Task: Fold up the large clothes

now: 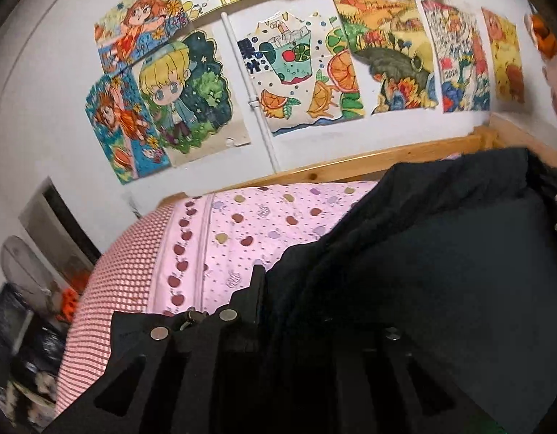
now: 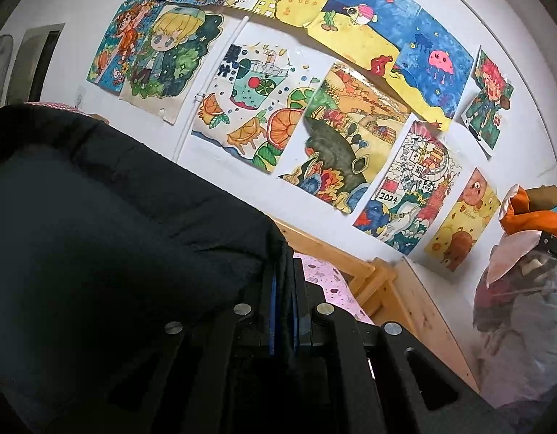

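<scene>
A large black padded jacket [image 1: 441,253] with metal snaps hangs lifted above the bed. My left gripper [image 1: 265,289] is shut on its left edge; the cloth covers the right finger. In the right wrist view the same jacket [image 2: 97,217] fills the left half. My right gripper [image 2: 283,289] is shut on its edge, the fabric pinched between the blue-padded fingers [image 2: 273,303].
A bed with a pink apple-print sheet [image 1: 260,224] and red-checked border lies below, framed by a wooden rail [image 1: 350,166]. Children's drawings [image 2: 278,108] cover the white wall. A pile of clothes and bags [image 2: 524,289] sits at the right. Dark clutter [image 1: 21,343] stands at the left.
</scene>
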The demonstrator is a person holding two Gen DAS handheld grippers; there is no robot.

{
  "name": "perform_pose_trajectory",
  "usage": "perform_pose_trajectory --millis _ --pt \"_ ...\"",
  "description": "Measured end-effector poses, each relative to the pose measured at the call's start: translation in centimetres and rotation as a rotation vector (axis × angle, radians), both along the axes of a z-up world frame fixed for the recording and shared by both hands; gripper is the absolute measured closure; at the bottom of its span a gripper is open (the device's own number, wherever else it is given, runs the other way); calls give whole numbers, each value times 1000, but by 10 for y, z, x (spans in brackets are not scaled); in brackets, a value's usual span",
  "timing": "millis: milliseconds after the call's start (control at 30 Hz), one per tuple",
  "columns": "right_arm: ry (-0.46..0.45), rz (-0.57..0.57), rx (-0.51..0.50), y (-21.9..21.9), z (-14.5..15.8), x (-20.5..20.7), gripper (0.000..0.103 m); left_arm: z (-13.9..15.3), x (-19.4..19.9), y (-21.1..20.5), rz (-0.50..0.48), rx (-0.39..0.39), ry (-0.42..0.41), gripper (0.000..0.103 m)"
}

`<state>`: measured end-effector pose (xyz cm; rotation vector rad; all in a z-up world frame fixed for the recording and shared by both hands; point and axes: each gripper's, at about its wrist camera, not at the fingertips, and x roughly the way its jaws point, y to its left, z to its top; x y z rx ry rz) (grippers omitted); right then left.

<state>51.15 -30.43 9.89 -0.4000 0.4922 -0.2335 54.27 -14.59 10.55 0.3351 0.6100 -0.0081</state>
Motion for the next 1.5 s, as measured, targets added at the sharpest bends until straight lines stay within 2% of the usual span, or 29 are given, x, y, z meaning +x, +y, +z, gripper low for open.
perform_pose_trajectory --millis 67,133,200,267,300,333,367,400,433,467,567,667,767,900,1000,1067,1233,1333,1500 --pt "6 -1 4 0 3 -7 92 3 -6 5 -16 -18 15 91" --pt "-2 -4 15 -2 12 -12 79 7 -11 11 -21 -42 34 85" --pt "-31 -10 36 -7 24 -21 43 14 -13 18 -8 -72 41 75" --pt "-70 -11 59 -12 39 -34 33 23 -16 26 6 -103 40 64" --pt "-78 -11 67 -15 45 -38 33 30 -20 31 20 -119 28 54" --pt "-87 -13 76 -17 53 -44 32 34 -23 34 26 -127 16 38" --pt "-100 -13 85 -20 61 -50 26 42 -29 39 30 -143 -16 28" --pt "-114 -14 93 -22 68 -57 19 49 -34 43 37 -157 -49 14" --pt "-130 -10 109 -24 76 -65 16 57 -43 48 41 -181 -93 9" --pt "-135 -5 123 -26 81 -70 13 64 -50 53 32 -209 -117 8" --pt "-125 33 174 -29 88 -92 12 71 -64 61 14 -234 -109 7" --pt "-95 110 198 -28 75 -123 11 61 -88 72 -47 -257 -113 7" --pt "-36 199 208 -27 47 -152 11 27 -118 86 -141 -278 -102 7" --pt "79 260 267 -30 6 -163 11 -27 -135 84 -224 -201 -16 7" --pt "138 285 370 -35 -14 -147 11 -40 -128 79 -226 -212 -13 7" --pt "131 289 430 -41 -21 -135 11 -39 -119 77 -231 -248 -19 7" --pt "136 249 434 -46 -22 -91 11 -39 -77 64 -189 -272 -32 5" --pt "184 211 465 -50 -24 -53 11 -35 -47 56 -125 -250 -36 5" --pt "183 153 489 -56 -26 -16 11 -33 -8 48 -52 -233 -16 5"
